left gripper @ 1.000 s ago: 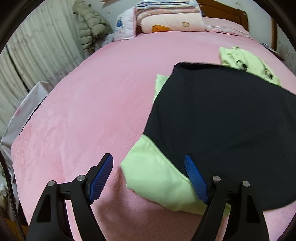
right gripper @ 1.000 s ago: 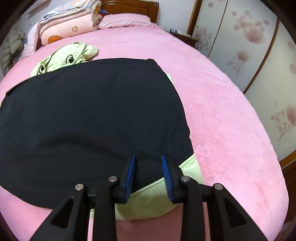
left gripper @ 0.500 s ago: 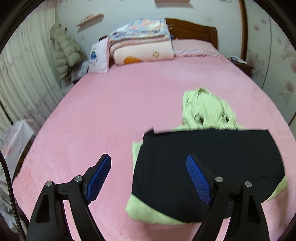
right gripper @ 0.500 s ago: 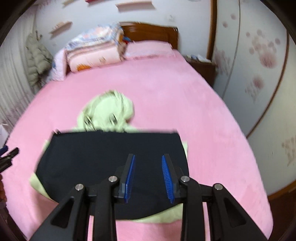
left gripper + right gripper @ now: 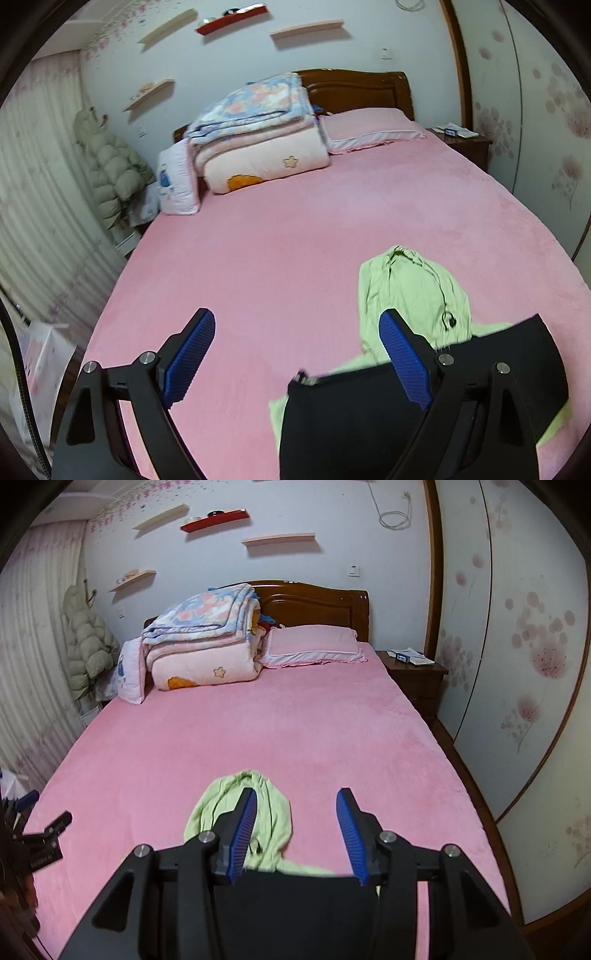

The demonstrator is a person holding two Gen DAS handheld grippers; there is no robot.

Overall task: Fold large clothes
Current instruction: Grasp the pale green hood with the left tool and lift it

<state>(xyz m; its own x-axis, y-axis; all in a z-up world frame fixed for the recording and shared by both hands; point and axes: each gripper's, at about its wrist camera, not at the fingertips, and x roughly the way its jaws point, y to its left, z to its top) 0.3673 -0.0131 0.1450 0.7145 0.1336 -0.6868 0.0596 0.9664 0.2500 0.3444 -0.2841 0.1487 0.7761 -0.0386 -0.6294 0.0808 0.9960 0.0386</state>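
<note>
A black garment [image 5: 351,417] lies folded flat on a light green hooded garment [image 5: 410,288] near the foot of the pink bed [image 5: 295,236]. The green hood sticks out beyond the black cloth toward the headboard. My left gripper [image 5: 295,358] is open and empty, held above the bed to the left of the clothes. In the right wrist view my right gripper [image 5: 295,834] is open and empty above the black garment [image 5: 295,915], with the green hood [image 5: 273,812] behind its left finger. The left gripper shows at that view's left edge [image 5: 44,842].
Folded quilts [image 5: 199,642] and a pink pillow [image 5: 314,644] lie at the wooden headboard [image 5: 314,602]. A nightstand [image 5: 413,672] stands to the right of the bed, with wardrobe doors [image 5: 517,664] beyond. A puffy coat [image 5: 110,166] hangs at the left by the curtain.
Both grippers have pulled back and risen away from the clothes. The right gripper has opened wide from nearly closed. The black garment stays lying on the green one.
</note>
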